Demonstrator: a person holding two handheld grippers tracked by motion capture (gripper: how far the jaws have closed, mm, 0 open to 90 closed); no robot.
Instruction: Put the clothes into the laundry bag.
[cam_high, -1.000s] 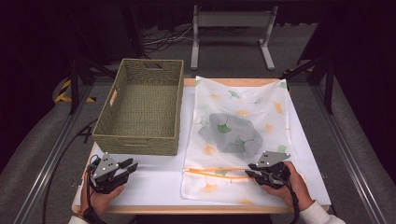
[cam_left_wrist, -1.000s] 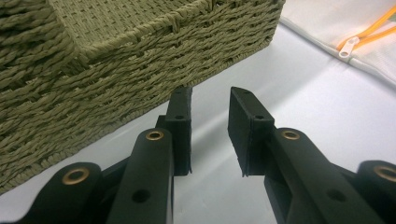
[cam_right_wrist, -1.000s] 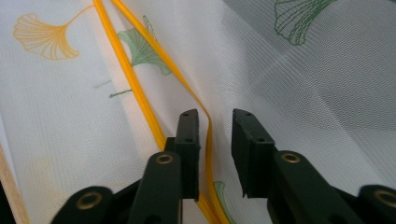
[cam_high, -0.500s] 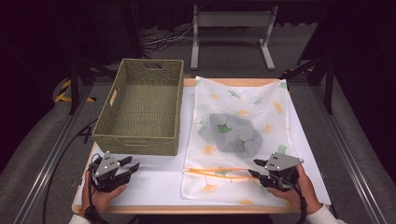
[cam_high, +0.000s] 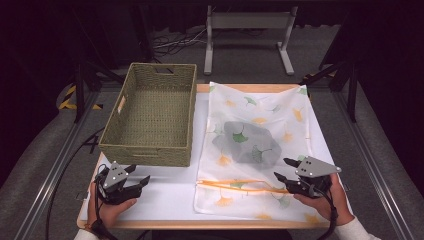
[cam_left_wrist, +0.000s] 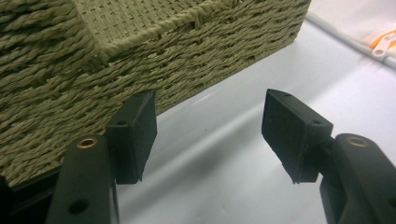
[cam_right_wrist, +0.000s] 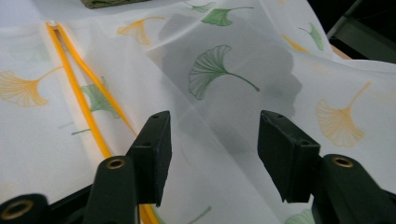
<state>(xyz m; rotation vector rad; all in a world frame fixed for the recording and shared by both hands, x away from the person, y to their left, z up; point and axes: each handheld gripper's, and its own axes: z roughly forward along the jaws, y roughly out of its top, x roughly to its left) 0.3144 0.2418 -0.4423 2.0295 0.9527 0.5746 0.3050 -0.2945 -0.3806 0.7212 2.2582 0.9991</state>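
A white translucent bag (cam_high: 260, 145) printed with ginkgo leaves lies flat on the table's right half, with a grey item (cam_high: 247, 142) showing through it and an orange zipper (cam_high: 240, 186) near the front. My right gripper (cam_high: 284, 170) hovers open over the bag's front right part; in the right gripper view its jaws frame the grey item (cam_right_wrist: 233, 79), with the zipper (cam_right_wrist: 79, 93) to their left. My left gripper (cam_high: 137, 176) rests open at the front left, just before the woven basket (cam_high: 152, 115). The left gripper view has the basket wall (cam_left_wrist: 140, 60) close ahead.
The basket is empty and stands on the table's left half. A white mat (cam_high: 170, 195) covers the tabletop, whose wooden edge (cam_high: 200, 225) runs along the front. A metal stand (cam_high: 247, 22) sits on the floor behind the table.
My right gripper has shifted slightly right and turned a little over the bag's front corner. The left gripper has barely moved.
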